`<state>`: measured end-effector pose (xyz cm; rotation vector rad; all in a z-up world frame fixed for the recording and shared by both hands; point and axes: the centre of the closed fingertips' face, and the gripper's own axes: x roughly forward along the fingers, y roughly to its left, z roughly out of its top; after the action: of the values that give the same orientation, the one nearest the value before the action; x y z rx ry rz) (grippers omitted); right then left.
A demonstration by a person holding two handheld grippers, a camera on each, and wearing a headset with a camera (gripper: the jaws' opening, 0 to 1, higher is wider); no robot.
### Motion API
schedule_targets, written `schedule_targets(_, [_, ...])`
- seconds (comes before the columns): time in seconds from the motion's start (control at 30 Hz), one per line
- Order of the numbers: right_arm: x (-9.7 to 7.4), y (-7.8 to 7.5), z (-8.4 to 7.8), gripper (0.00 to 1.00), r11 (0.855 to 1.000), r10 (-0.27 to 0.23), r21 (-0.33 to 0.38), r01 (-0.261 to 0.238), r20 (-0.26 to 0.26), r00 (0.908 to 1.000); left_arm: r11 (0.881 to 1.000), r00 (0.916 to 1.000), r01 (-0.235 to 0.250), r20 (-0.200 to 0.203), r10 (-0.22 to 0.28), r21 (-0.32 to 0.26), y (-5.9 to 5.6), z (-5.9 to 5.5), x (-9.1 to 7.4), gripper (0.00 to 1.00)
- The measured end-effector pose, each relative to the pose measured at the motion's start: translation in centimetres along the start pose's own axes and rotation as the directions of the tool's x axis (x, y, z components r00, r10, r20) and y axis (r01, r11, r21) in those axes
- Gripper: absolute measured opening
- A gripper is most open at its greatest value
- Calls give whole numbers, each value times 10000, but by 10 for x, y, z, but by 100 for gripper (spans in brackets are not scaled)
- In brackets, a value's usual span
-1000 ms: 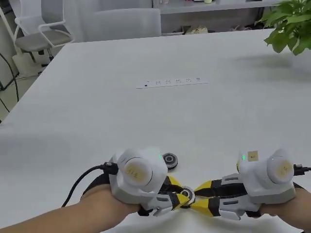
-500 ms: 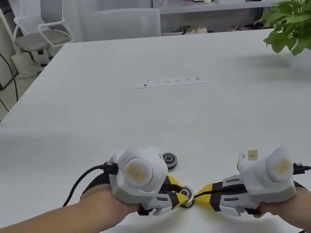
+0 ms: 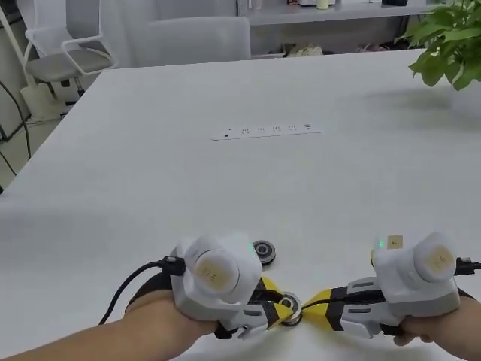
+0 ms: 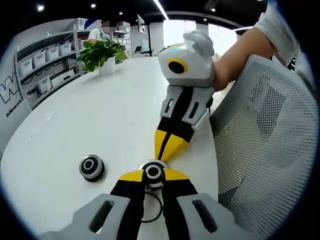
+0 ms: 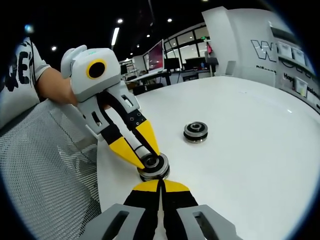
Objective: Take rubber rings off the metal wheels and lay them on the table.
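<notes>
Left gripper view: your left gripper (image 4: pixel 152 176) has its yellow jaws pinching the small round silver metal wheel (image 4: pixel 152 170) from both sides, at the near edge of the white table (image 4: pixel 75 115). Under those jaws that view gives you a thin black loop (image 4: pixel 161 202) on the table, likely a rubber ring taken off; in the head view the gripper body covers that spot.

Your right gripper (image 5: pixel 160 186) has its jaws pressed together, tip touching the wheel's rim, nose-to-nose with the left. The wheel sits dead between the two. Can't tell whether the ring's edge is nipped, too small.

My read: the peel runs along that shared left-right line, with the left holding and the right drawing away.

Just beyond sits a second silver-and-black wheel (image 3: pixel 263 250), flat, apart from both and nearer your left gripper. Far off are a white power strip (image 3: pixel 263 130) and, far right, a green leafy plant (image 3: pixel 451 45).
</notes>
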<state>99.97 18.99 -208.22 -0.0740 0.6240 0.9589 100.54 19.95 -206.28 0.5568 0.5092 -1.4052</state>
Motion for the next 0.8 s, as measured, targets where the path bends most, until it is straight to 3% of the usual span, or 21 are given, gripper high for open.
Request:
schedule_targets(0.4, [-4, -7, 6, 0, 9986, -273, 472, 254, 401, 9988, 10000, 10000, -34, -6, 34, -15, 0, 1, 1, 7])
schedule_targets(0.8, [-7, -5, 15, 0, 9972, -235, 731, 174, 832, 9963, 10000, 10000, -62, -12, 62, -36, 0, 1, 1, 7])
